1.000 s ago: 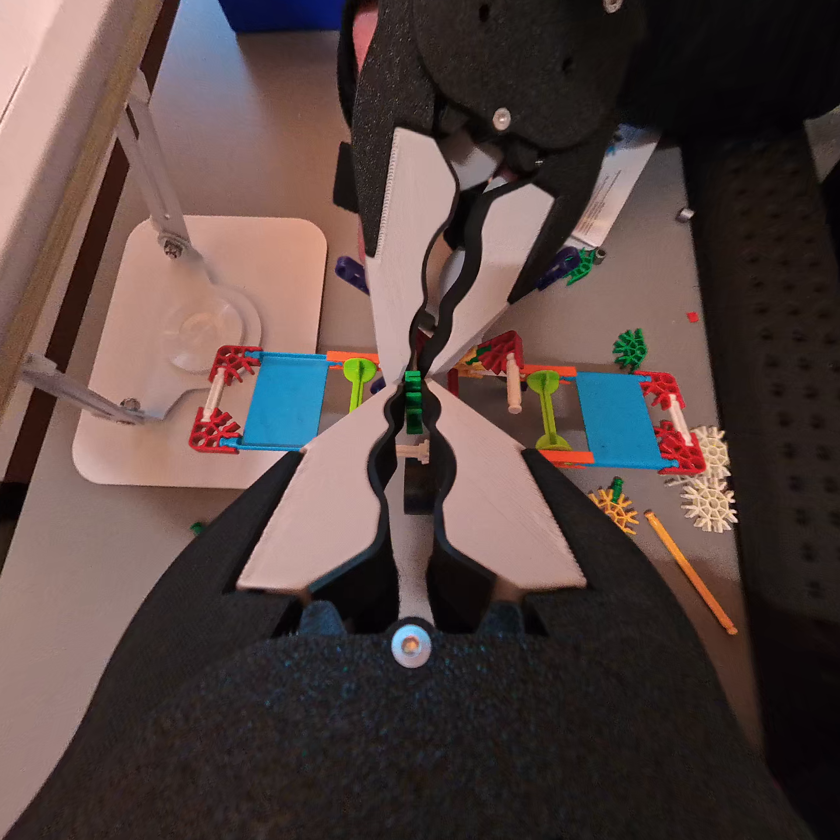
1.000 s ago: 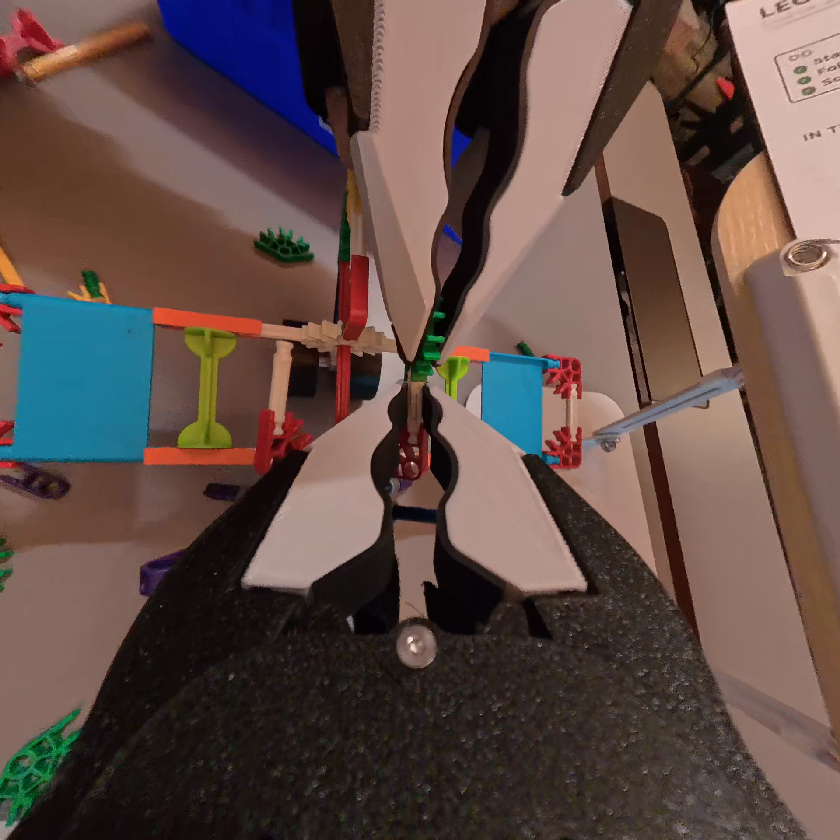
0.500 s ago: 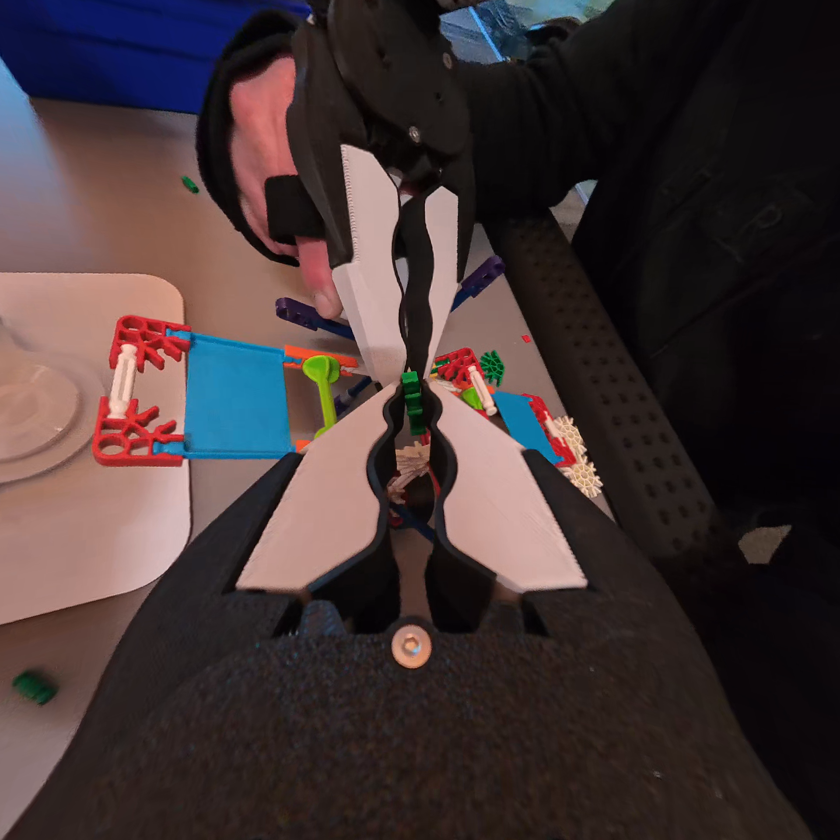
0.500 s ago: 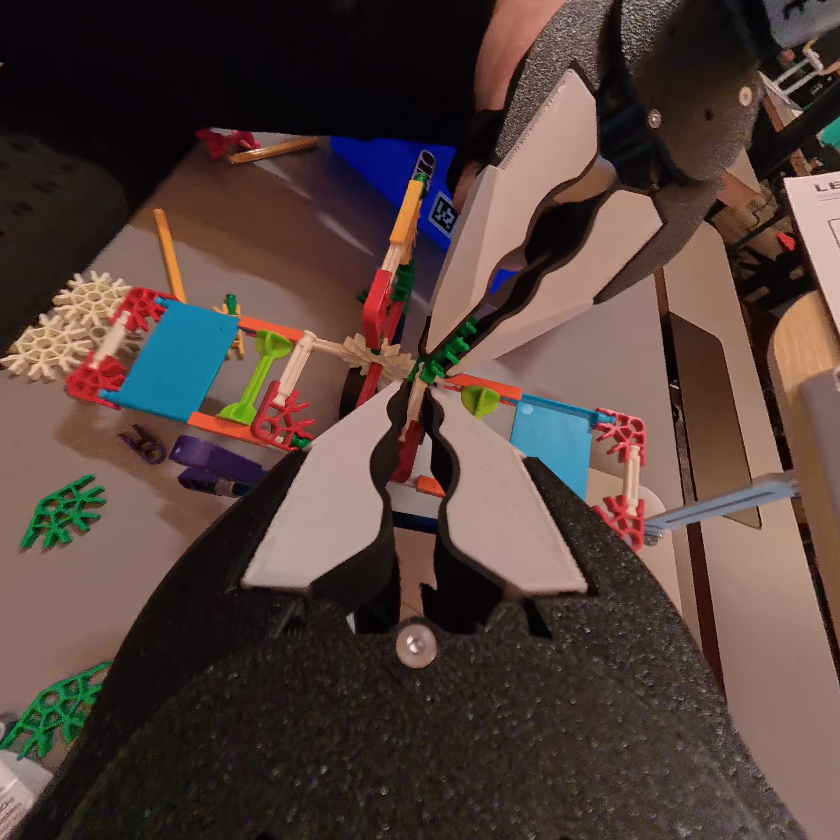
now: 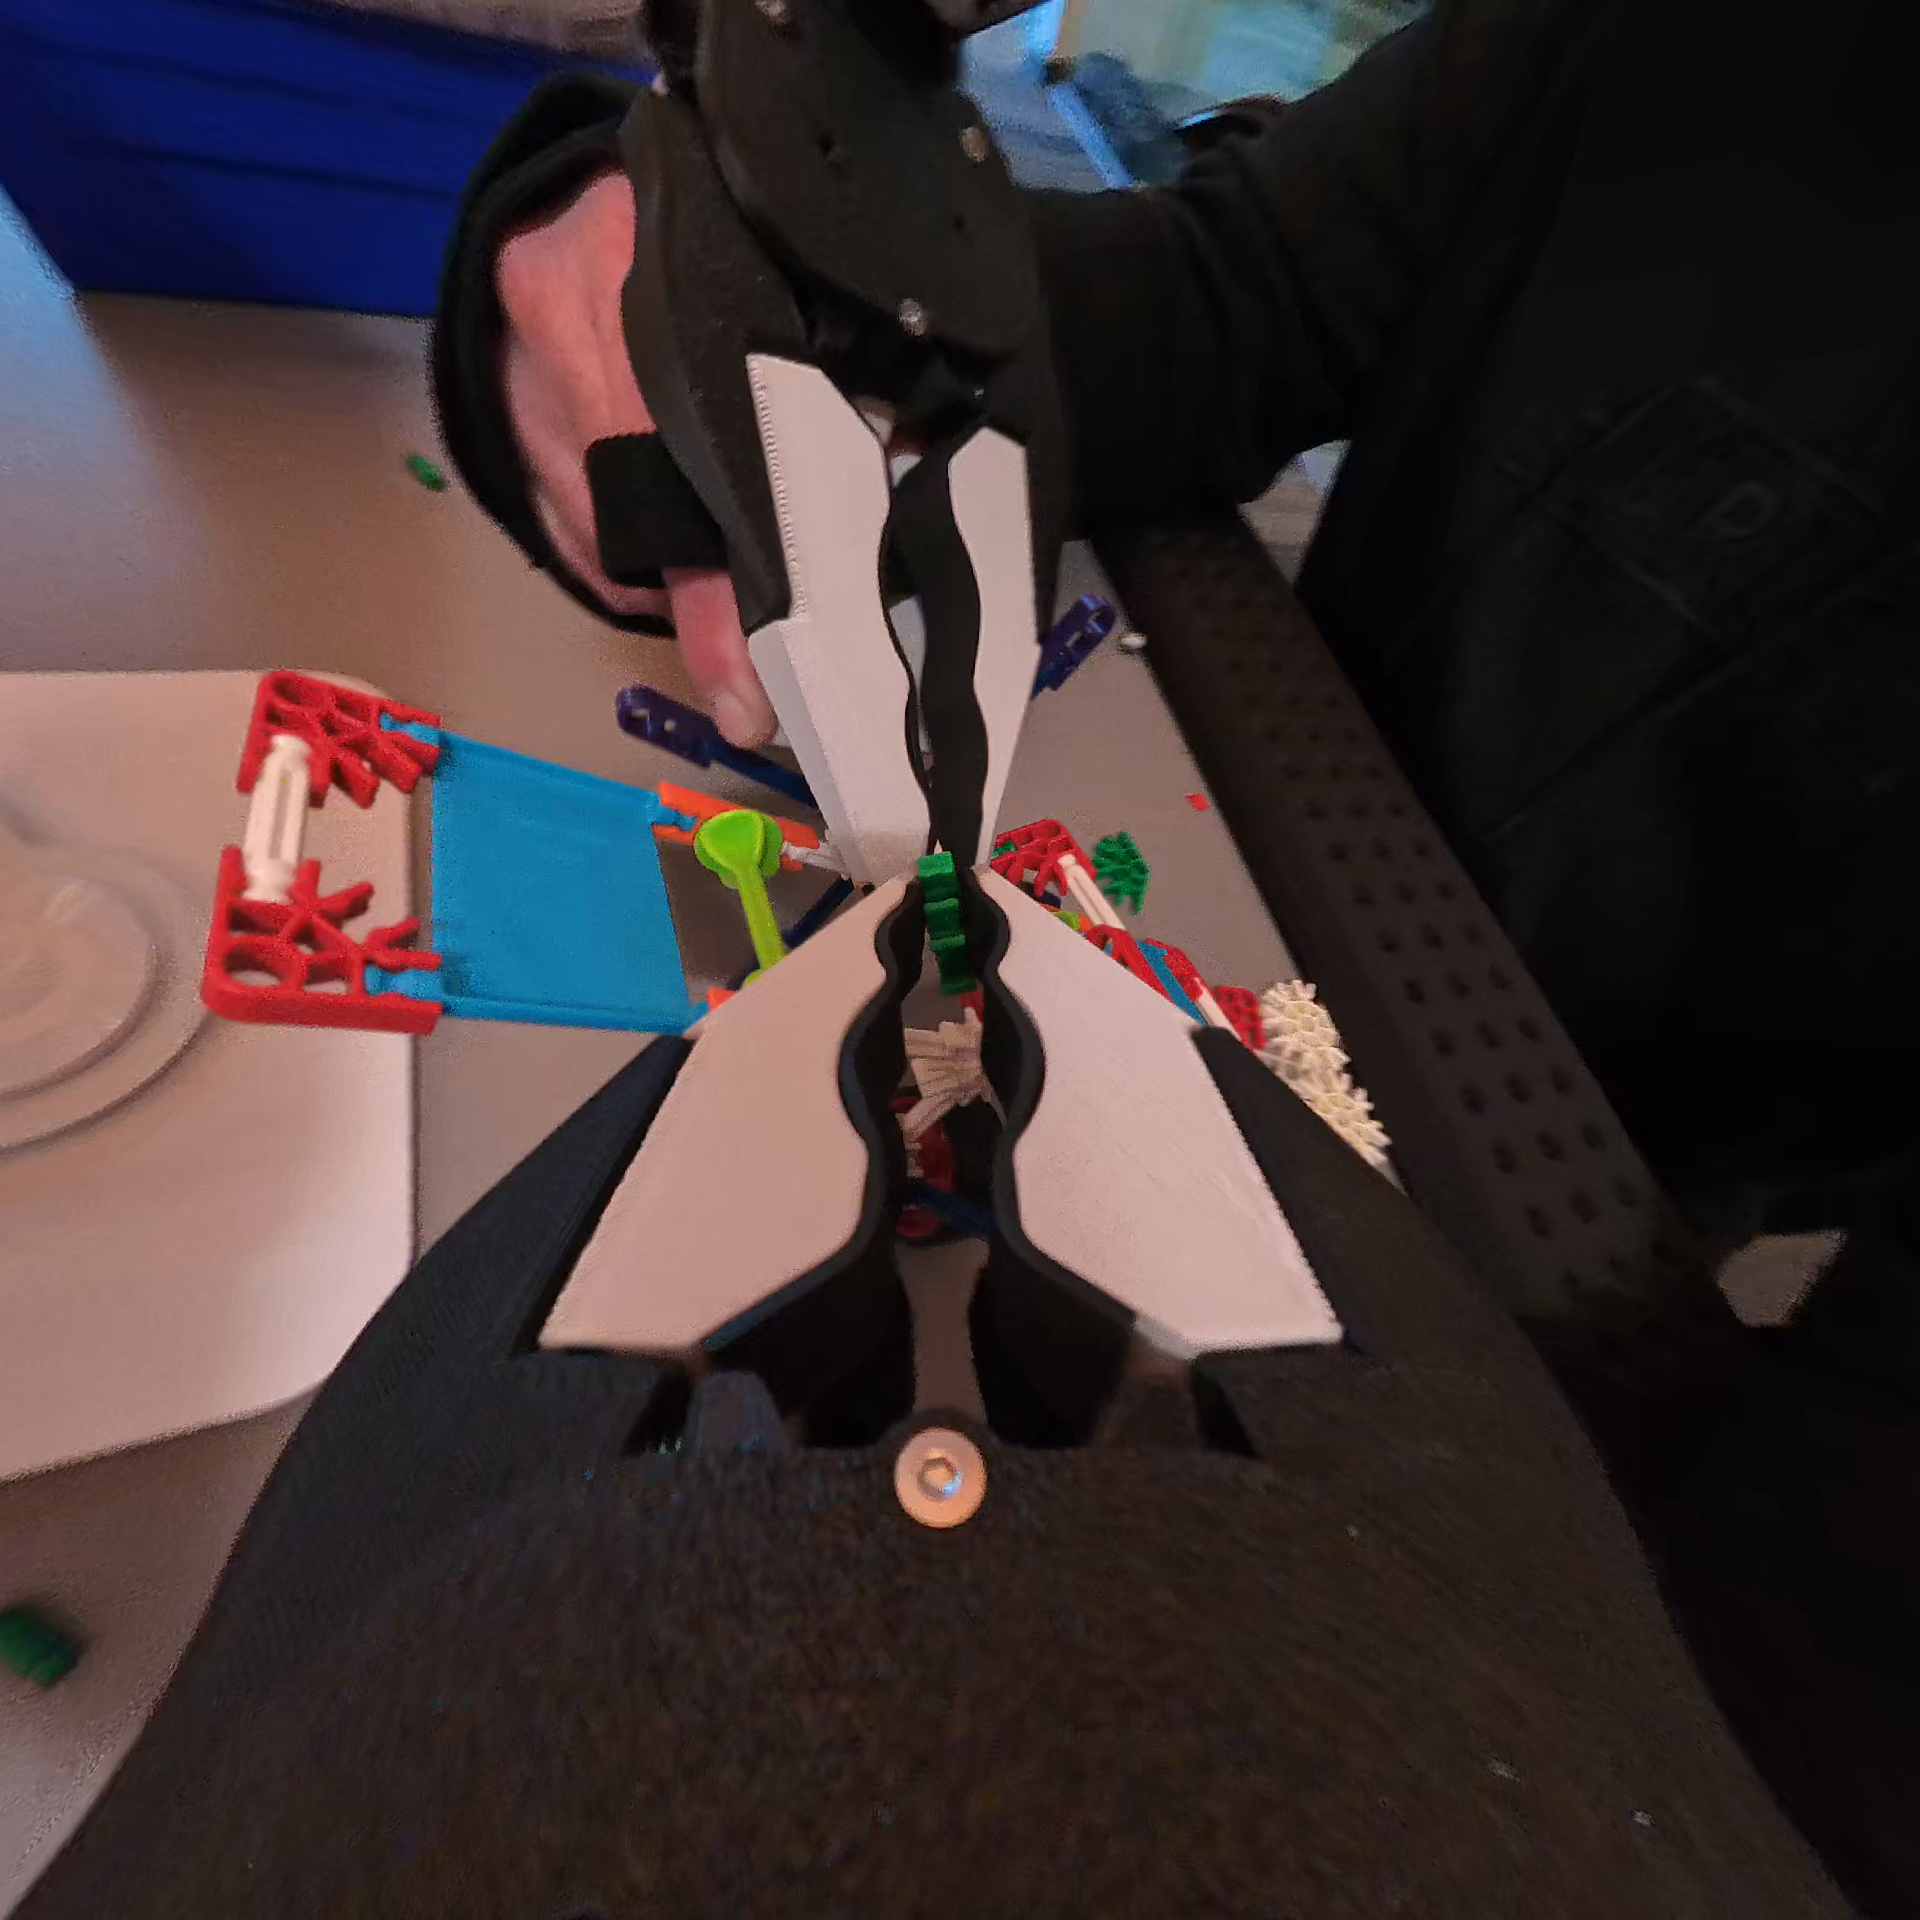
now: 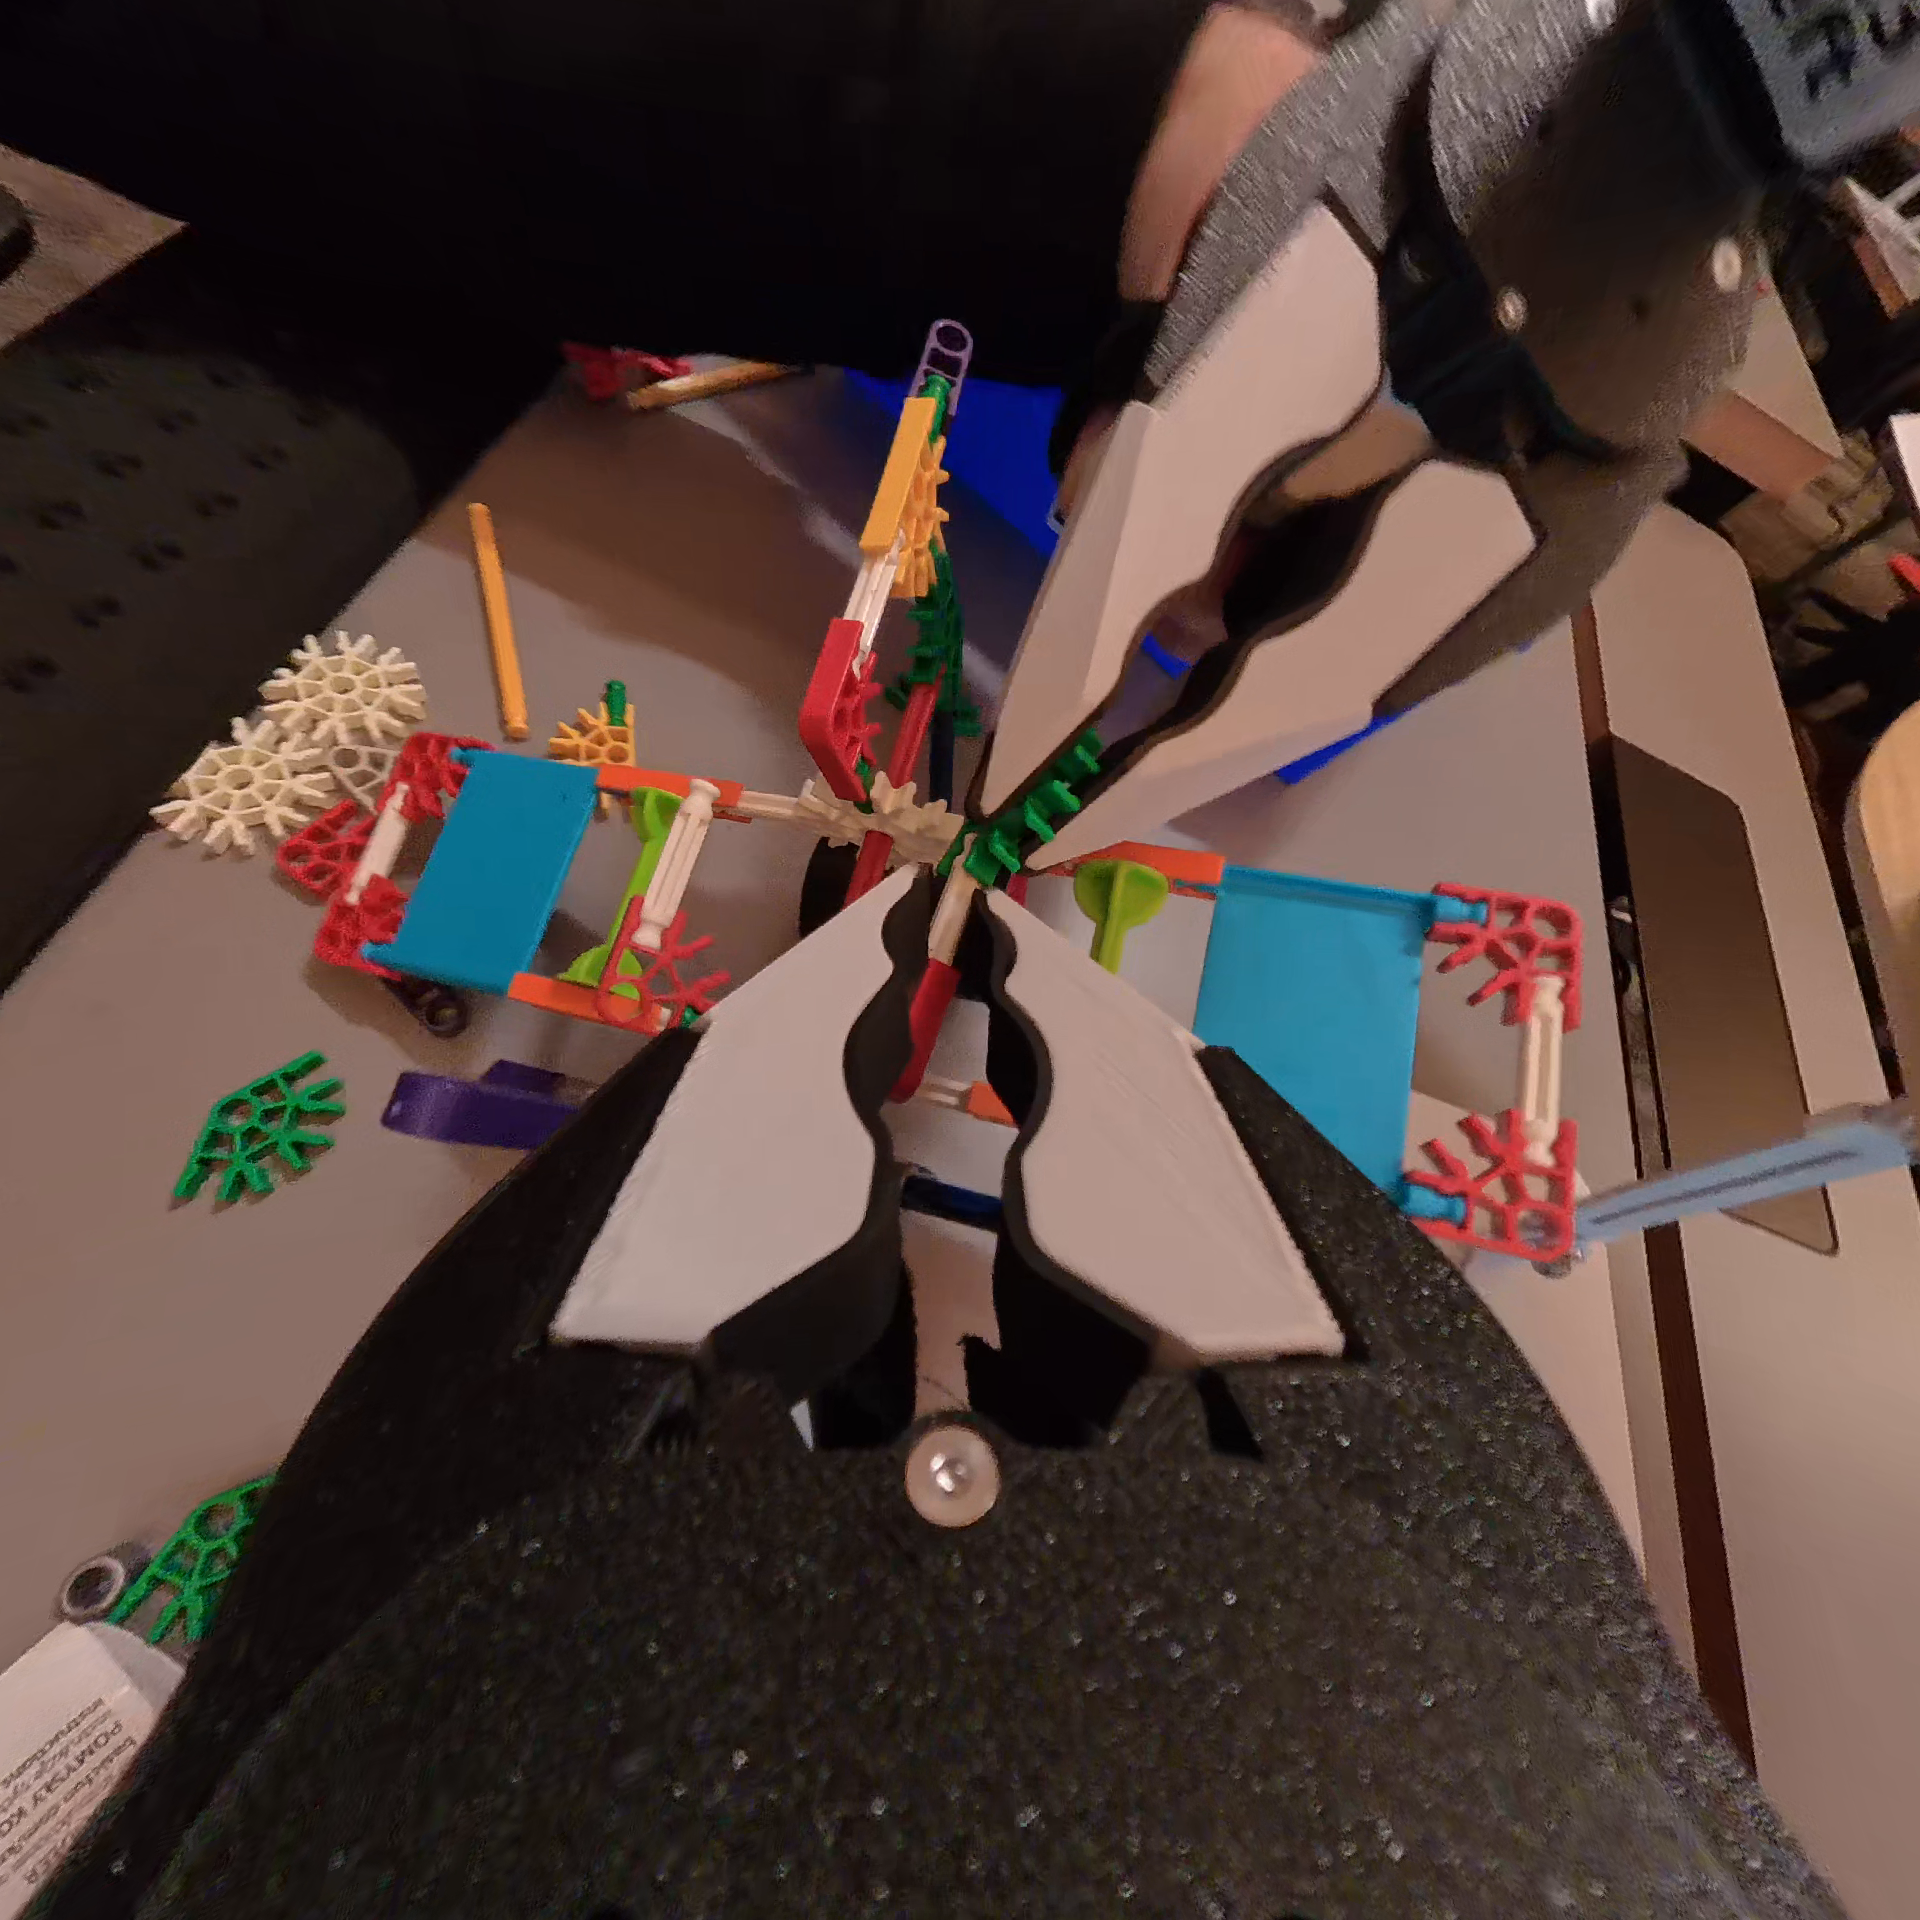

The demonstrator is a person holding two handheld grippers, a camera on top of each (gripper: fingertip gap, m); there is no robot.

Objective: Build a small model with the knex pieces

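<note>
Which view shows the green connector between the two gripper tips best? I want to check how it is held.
The right wrist view: the green connector shows side-on, toothed edge exposed, pinched by the left gripper, with the right gripper shut on a white rod. The left wrist view shows the connector only edge-on.

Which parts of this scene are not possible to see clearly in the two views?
- Left wrist view: the model's centre behind the left gripper, whose fingers cover it beyond the green connector.
- Right wrist view: what the right gripper pinches; a white rod shows, its end is hidden.
- Right wrist view: the grey tube, cut off by the edge.
</note>
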